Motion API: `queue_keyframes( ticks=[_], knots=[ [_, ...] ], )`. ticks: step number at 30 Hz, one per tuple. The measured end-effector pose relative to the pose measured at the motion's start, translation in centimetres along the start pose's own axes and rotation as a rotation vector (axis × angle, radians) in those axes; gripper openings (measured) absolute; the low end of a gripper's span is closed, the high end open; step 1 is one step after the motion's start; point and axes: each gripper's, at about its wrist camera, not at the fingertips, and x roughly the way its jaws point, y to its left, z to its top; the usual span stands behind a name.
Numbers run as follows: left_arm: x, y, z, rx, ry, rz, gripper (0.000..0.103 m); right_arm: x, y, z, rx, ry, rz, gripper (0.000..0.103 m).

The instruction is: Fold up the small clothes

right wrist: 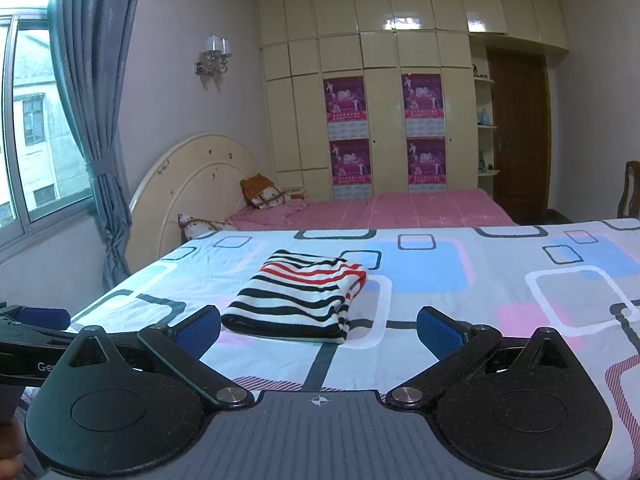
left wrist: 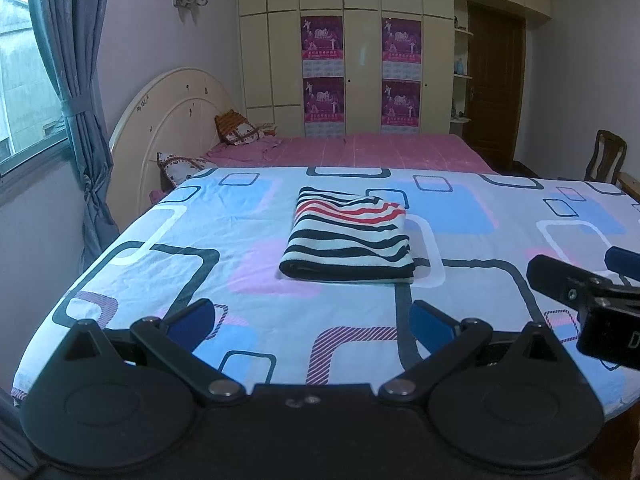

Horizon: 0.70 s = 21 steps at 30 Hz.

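striped garment (left wrist: pixel 347 236) lies folded in a compact rectangle near the middle of the desk (left wrist: pixel 500 292), on its patterned sheet, edges fairly square. left claw (left wrist: pixel 312 322) and right claw (right wrist: pixel 318 332) both stand wide open, gripping nothing, held back at the near edge and apart from the cloth. judgement: folding appears complete; any next move calls only for tidying or setting aside.
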Motion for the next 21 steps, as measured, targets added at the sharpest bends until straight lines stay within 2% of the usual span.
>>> queue_keyframes(
  ticks=[12,15,21],
  knots=[
    [1.3,0.2,-0.2,-0.001,0.024,-0.023,0.103,1.0,0.2,-0.2,0.001,0.017,-0.007,0.103],
    [2.0,0.2,-0.1,0.016,0.009,-0.036,0.103,1.5,0.1,-0.2,0.007,0.027,-0.016,0.103],
    [4.8,0.4,0.8,0.021,0.023,-0.031,0.103,3.0,-0.7,-0.5,0.02,0.054,-0.048,0.103]
  ],
)
